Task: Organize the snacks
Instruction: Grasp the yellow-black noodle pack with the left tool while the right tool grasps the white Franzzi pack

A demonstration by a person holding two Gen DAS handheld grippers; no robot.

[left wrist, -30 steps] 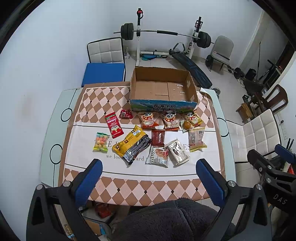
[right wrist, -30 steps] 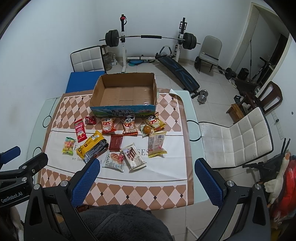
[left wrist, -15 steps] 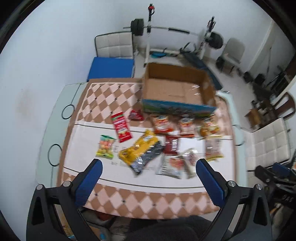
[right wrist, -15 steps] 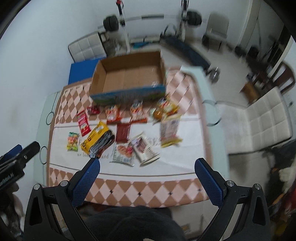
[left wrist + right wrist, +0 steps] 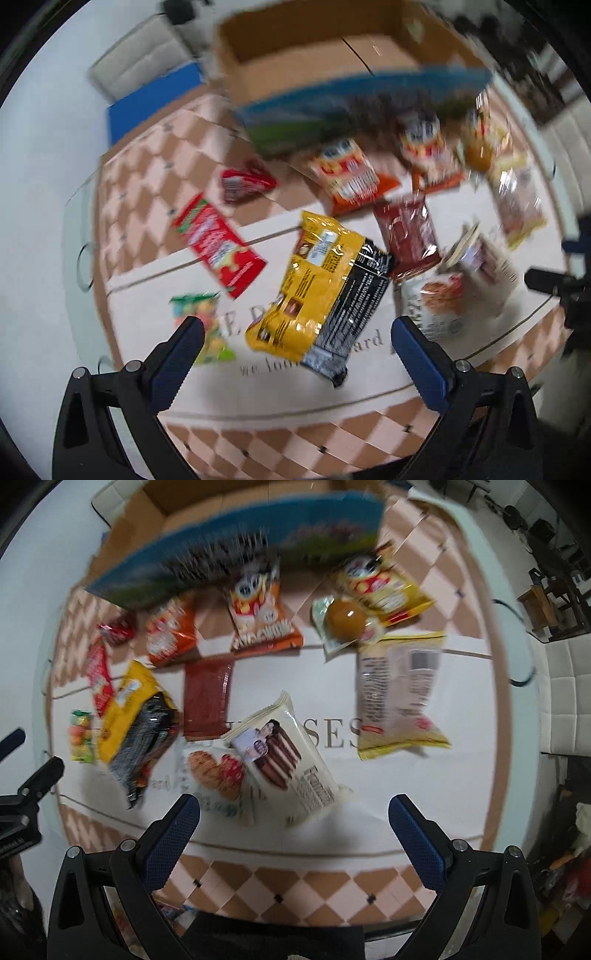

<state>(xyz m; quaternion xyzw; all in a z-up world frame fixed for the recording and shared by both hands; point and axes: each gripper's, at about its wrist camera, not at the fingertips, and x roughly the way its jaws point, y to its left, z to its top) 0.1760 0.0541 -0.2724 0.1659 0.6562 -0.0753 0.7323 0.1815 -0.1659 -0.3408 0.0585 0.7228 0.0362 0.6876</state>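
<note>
The left hand-held gripper [image 5: 295, 341] hangs over the near edge of the surface [image 5: 280, 432], angled down, its two blue-padded fingers [image 5: 177, 363] spread wide with nothing between them. Directly ahead of it lies the yellow-and-black packet [image 5: 321, 291]. The right hand-held gripper [image 5: 293, 821] is posed the same way further right, jaws wide and empty, above the cream wafer packet [image 5: 284, 760] and the cookie packet [image 5: 216, 775], which overlap.

Both views are blurred, so print on the wrappers is hard to read. Twelve snacks lie spread on the checked cloth [image 5: 295, 882]. From the left:
- one small green candy bag [image 5: 203, 328]
- one long red packet [image 5: 219, 245]
- one small red pouch [image 5: 245, 181]
- the yellow-and-black packet
- two orange bags, the first [image 5: 168, 631] and the second [image 5: 260, 616]
- one dark red flat sachet [image 5: 208, 696]
- the cookie packet and the wafer packet
- one clear-wrapped round brown bun [image 5: 345, 622], touching one yellow cartoon bag [image 5: 384, 587]
- one long pale packet with yellow ends [image 5: 399, 698]

One open cardboard box [image 5: 314, 59] with a blue and green printed front stands at the far side of the cloth, its inside bare; the orange bags sit just in front of it.
</note>
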